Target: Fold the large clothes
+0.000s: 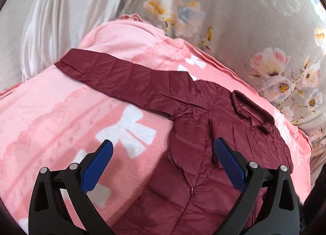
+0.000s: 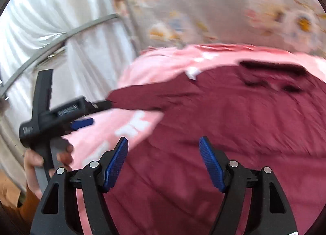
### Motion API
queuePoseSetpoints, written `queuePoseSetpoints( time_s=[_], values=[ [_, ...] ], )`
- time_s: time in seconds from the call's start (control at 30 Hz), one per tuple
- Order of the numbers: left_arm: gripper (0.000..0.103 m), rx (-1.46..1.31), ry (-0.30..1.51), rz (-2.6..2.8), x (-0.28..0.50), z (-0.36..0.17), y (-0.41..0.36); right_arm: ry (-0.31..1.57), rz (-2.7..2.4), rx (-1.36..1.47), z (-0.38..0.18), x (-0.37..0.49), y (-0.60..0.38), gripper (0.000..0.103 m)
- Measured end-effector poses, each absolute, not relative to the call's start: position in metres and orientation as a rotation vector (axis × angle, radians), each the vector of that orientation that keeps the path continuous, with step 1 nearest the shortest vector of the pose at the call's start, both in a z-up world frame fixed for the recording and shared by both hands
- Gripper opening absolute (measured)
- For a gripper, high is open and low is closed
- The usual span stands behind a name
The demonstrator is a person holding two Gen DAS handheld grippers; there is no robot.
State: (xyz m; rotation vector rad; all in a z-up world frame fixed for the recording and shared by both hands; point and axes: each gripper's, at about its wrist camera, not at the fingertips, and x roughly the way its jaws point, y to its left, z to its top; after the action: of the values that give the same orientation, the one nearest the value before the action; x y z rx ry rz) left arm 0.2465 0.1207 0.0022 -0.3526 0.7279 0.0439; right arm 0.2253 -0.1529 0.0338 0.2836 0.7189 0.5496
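Note:
A maroon quilted jacket (image 1: 203,174) lies flat on a pink blanket with white bows (image 1: 61,123). One sleeve (image 1: 122,76) stretches out to the far left, and the collar (image 1: 252,110) sits at the right. My left gripper (image 1: 163,149) hovers open over the jacket's edge and the blanket, with nothing between its blue pads. The right wrist view is blurred. There my right gripper (image 2: 164,145) is open above the jacket's body (image 2: 234,123) and holds nothing. The left gripper (image 2: 95,113) shows at the left, near the sleeve's end, held by a hand (image 2: 34,161).
Grey bedding with a flower print (image 1: 234,21) lies beyond the blanket. White satin cloth (image 1: 61,11) hangs at the far left, with a grey metal rail (image 2: 61,35) across it. The blanket's far edge (image 1: 224,66) runs close behind the jacket.

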Motion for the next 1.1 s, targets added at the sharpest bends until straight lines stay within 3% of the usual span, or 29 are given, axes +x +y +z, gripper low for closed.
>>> queuePoseSetpoints(
  time_s=[0.17, 0.27, 0.4, 0.47, 0.53, 0.57, 0.6, 0.7, 0.87, 1.0, 1.1],
  values=[
    [0.097, -0.397, 0.894, -0.172, 0.282, -0.028, 0.074, 0.755, 0.352, 0.397, 0.014, 0.208, -0.224, 0.071],
    [0.091, -0.421, 0.977, -0.277, 0.306, -0.045, 0.038, 0.756, 0.226, 0.402, 0.007, 0.199, -0.259, 0.069],
    [0.073, -0.457, 1.064, -0.269, 0.332, -0.073, 0.011, 0.749, 0.075, 0.417, 0.001, 0.198, -0.310, 0.068],
    [0.071, -0.481, 1.071, -0.252, 0.336, -0.079, 0.011, 0.755, 0.016, 0.463, -0.005, 0.204, -0.339, 0.068],
    [0.063, -0.477, 1.061, -0.234, 0.337, -0.081, 0.010, 0.759, -0.027, 0.514, -0.010, 0.210, -0.362, 0.068],
    [0.051, -0.470, 1.060, -0.232, 0.338, -0.081, 0.009, 0.762, -0.059, 0.545, -0.015, 0.215, -0.375, 0.068],
    [0.033, -0.461, 1.065, -0.238, 0.341, -0.080, 0.006, 0.765, -0.081, 0.580, -0.020, 0.219, -0.388, 0.068],
    [0.009, -0.434, 1.059, -0.227, 0.347, -0.076, 0.005, 0.779, -0.118, 0.656, -0.032, 0.236, -0.410, 0.059],
    [0.005, -0.337, 0.974, -0.189, 0.352, -0.054, -0.002, 0.783, -0.185, 0.705, -0.047, 0.256, -0.435, 0.036],
    [0.004, -0.278, 0.942, -0.157, 0.357, -0.049, -0.007, 0.789, -0.195, 0.710, -0.053, 0.271, -0.445, 0.007],
    [0.003, -0.254, 0.921, -0.136, 0.361, -0.048, -0.008, 0.728, -0.193, 0.690, -0.045, 0.272, -0.447, 0.003]
  ],
)
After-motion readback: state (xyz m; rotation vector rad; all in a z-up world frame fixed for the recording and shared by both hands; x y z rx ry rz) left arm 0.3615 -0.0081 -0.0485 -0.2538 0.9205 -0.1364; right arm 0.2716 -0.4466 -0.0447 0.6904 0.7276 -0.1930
